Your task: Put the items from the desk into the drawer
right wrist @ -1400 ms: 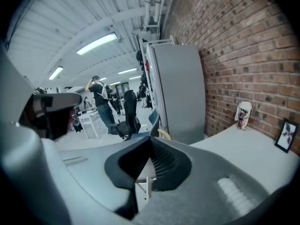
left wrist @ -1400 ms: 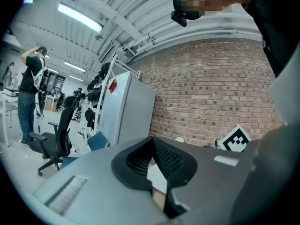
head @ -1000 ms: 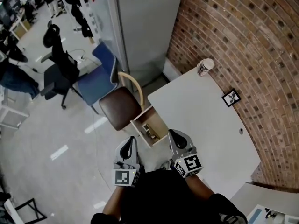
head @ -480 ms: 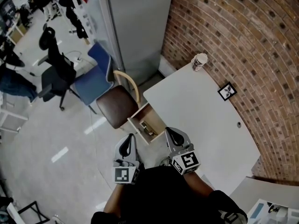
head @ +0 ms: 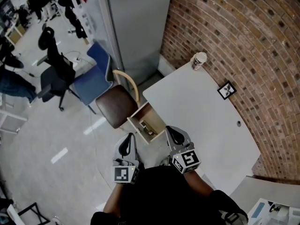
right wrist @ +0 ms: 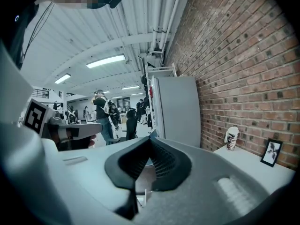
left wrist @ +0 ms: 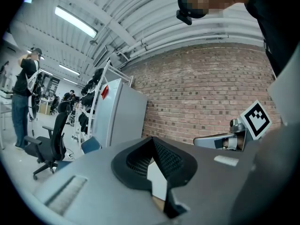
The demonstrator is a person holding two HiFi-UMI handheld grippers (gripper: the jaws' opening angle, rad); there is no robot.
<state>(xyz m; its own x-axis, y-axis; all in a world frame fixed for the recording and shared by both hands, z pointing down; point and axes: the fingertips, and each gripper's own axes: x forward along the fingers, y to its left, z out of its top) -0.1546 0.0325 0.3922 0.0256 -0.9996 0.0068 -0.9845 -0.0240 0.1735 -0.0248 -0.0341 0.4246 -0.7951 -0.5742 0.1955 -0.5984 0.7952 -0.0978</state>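
Drawer (head: 146, 124) stands pulled out from the near left edge of the white desk (head: 201, 121), open, with a few small objects lying inside that are too small to identify. On the desk top, a paper cup (head: 198, 60) stands upright at the far corner and a small black picture frame (head: 227, 90) sits close to the brick wall (head: 248, 41); the two are well apart. A brown-seated chair (head: 116, 106) is just beside the drawer's far side, with a blue chair (head: 93, 81) behind it.

Both grippers hang near the person's body, short of the drawer. The left gripper (head: 127, 142) has its jaws closed tip to tip with nothing between them. The right gripper (head: 172, 132), near the desk's edge, is likewise closed and empty, and its own view looks toward the cup and frame.
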